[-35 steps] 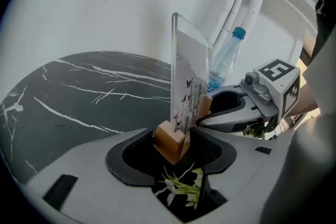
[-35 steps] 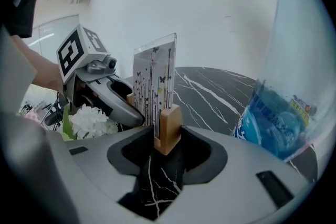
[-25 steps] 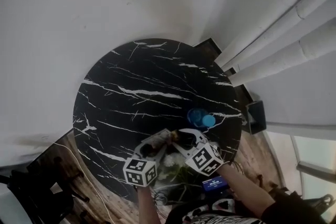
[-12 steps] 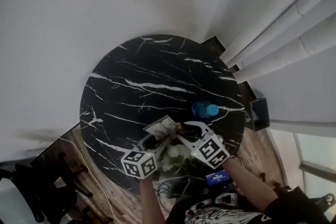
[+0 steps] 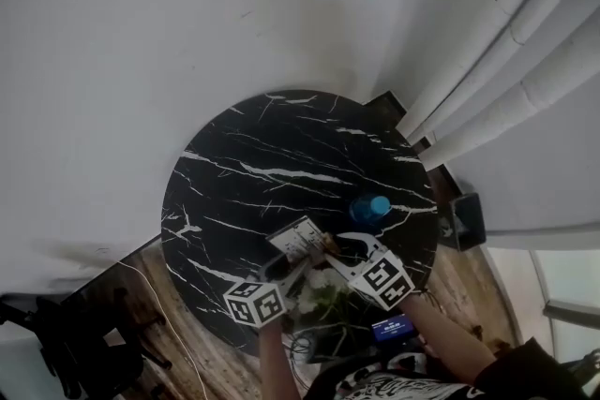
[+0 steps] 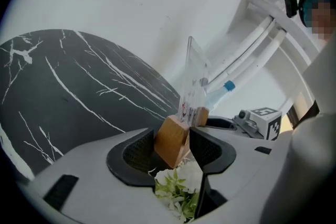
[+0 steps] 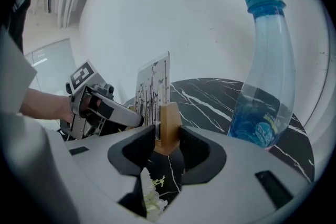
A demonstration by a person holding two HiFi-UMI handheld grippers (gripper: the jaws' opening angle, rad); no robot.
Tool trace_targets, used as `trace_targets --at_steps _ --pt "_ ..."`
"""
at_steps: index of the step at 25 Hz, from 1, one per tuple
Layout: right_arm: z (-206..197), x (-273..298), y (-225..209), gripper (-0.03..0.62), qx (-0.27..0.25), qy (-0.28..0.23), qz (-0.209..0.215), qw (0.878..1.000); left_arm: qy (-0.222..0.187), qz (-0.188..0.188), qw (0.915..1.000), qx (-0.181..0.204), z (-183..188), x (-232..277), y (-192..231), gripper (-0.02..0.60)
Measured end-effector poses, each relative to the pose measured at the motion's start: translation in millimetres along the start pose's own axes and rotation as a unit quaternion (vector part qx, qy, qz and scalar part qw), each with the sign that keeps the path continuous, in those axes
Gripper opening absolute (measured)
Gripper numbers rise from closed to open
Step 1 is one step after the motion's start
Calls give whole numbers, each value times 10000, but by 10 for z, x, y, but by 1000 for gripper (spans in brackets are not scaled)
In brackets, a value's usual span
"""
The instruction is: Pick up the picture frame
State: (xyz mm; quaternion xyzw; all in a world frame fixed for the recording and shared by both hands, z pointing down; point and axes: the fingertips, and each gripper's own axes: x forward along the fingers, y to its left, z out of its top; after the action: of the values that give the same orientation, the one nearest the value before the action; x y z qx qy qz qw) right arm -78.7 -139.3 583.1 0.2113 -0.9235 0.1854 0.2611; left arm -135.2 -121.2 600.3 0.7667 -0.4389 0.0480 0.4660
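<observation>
Head view, frame: I see the picture frame (image 5: 298,239) held between my two tools at the near edge of the round black table (image 5: 244,155), above some white flowers (image 5: 314,281). It looks lifted clear of the top.
Head view, grippers: the left gripper (image 5: 279,269) and right gripper (image 5: 342,253) meet at the frame from opposite sides. A blue-capped bottle (image 5: 372,206) stands just beyond.
Left gripper view, grip: the jaws are clenched on one end of the wooden base (image 6: 172,140). The clear panel (image 6: 193,84) rises tilted above it.
Left gripper view, risk: the block sits skewed between the pads, so I judge it could twist out if my hands pull apart or rotate unevenly.
Right gripper view, grip: these jaws pinch the other end of the base (image 7: 169,128), with the panel upright.
Right gripper view, risk: the bottle (image 7: 262,86) stands close on the right, and a sideways swing could topple it. A slip would drop the frame onto the flowers (image 7: 149,196).
</observation>
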Motion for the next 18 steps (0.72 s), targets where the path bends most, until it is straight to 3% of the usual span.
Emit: trace_targets --at_steps 18 --pt "232 -388 232 138 225 -230 -271 9991 -274 -105 9996 50 106 -318 -375 221"
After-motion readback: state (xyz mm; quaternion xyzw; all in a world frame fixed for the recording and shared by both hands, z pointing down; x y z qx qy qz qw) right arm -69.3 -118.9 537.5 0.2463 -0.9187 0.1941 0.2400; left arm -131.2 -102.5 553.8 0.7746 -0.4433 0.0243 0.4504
